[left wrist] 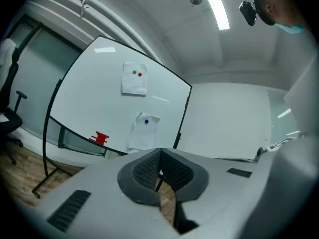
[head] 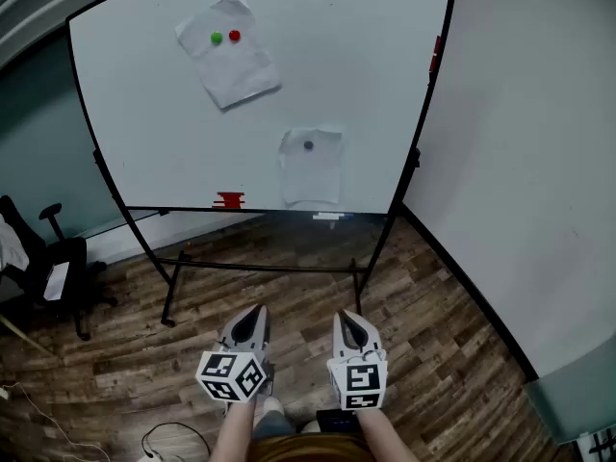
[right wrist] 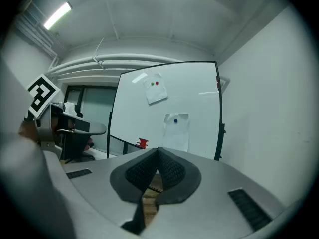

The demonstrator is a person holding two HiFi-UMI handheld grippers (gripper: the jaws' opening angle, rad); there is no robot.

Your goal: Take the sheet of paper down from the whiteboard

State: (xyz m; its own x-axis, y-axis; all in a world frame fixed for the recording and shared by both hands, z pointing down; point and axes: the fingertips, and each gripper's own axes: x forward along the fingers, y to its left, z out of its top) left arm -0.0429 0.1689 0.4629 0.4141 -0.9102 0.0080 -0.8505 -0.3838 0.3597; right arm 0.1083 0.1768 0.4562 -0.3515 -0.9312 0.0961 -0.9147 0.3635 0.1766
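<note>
A whiteboard point(head: 144, 94) on a wheeled stand carries two white sheets. The upper sheet point(head: 229, 54) hangs tilted under a green magnet point(head: 217, 38) and a red magnet point(head: 235, 36). The lower sheet point(head: 311, 166) is pinned by one blue magnet point(head: 309, 145). My left gripper point(head: 255, 316) and right gripper point(head: 347, 322) are held side by side low in the head view, well short of the board, both shut and empty. Both sheets also show in the left gripper view point(left wrist: 143, 132) and the right gripper view point(right wrist: 177, 131).
A red eraser point(head: 230, 200) rests on the board's tray. A black office chair point(head: 53, 268) stands at the left. A white wall point(head: 539, 162) runs close along the board's right side. The stand's legs point(head: 173, 306) spread over the wooden floor. A cable point(head: 164, 436) lies at my feet.
</note>
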